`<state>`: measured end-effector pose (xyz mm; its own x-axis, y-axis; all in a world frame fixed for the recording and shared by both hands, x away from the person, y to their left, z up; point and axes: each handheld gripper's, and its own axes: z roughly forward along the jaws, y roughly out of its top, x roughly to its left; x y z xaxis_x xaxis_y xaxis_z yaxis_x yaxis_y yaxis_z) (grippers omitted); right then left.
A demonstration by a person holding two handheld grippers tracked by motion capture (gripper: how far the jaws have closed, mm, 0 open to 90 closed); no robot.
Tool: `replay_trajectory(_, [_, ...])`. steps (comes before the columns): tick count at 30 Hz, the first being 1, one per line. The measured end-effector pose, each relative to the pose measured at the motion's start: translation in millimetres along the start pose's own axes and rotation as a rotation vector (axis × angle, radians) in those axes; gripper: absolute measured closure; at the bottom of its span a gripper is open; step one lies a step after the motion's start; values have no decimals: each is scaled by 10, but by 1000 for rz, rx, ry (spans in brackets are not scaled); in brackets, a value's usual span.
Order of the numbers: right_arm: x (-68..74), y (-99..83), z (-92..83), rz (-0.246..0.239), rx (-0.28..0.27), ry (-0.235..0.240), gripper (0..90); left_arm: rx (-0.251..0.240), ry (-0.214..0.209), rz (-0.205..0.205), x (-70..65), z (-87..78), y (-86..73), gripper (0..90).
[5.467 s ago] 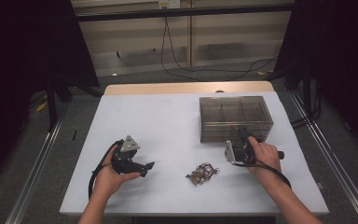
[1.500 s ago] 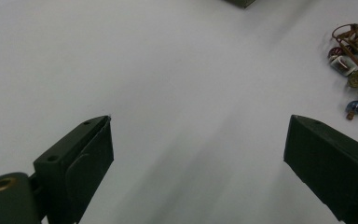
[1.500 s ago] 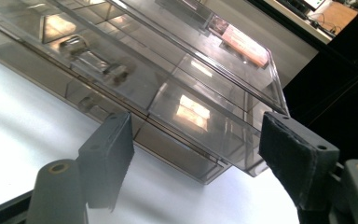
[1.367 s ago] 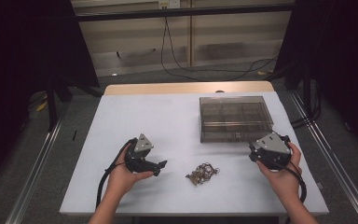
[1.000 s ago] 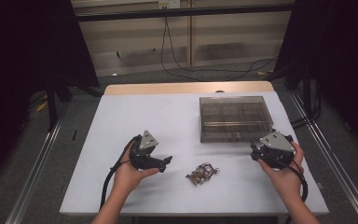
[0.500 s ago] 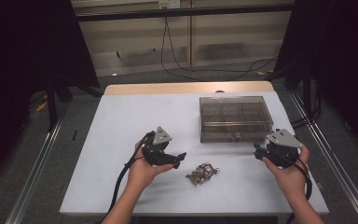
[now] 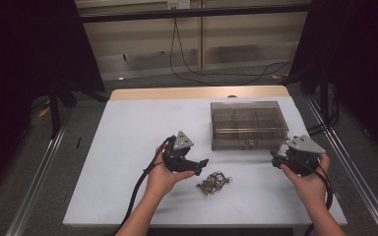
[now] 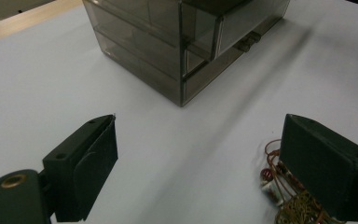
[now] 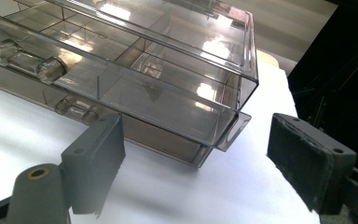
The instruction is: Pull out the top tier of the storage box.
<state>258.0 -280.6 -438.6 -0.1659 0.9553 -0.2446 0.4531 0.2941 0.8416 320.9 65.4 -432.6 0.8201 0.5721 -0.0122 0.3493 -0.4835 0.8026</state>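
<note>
**Left gripper closes in on the tangled jewellery**

High view: my left gripper [image 7: 203, 166] has slid across the table [image 7: 128, 128] from nearer the left edge and now sits just beside the tangle of chains [image 7: 214, 181], which lies near the front edge, about midway along it. I take that as the approach to a pick-up, with the grasp not yet made. My right gripper [image 7: 274, 158] has barely shifted; it waits near the right edge, by the front right corner of the smoky plastic drawer box [image 7: 248, 123].

Left gripper view: the jaws stand wide with nothing between them. The tangle [image 8: 284, 196] peeks out at the foot of the right-hand jaw: thin coppery and gold loops knotted together, with a small dark-red bead. It looks loose and springy to me, apt to snag or trail.

Right gripper view: jaws wide apart and empty, facing the box [image 9: 158, 79], whose lower drawer looks slightly pulled out.
</note>
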Motion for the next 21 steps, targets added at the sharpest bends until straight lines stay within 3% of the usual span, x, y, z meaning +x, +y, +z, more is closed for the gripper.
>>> replay_trajectory(3, [-13, 2, 10, -10, 4, -8, 204, -10, -4, 7, -22, 43, 51, 124])
replay_trajectory(21, [-59, 18, 55, 30, -4, 50, 313, -33, -14, 27, -116, 287, 257, 268])
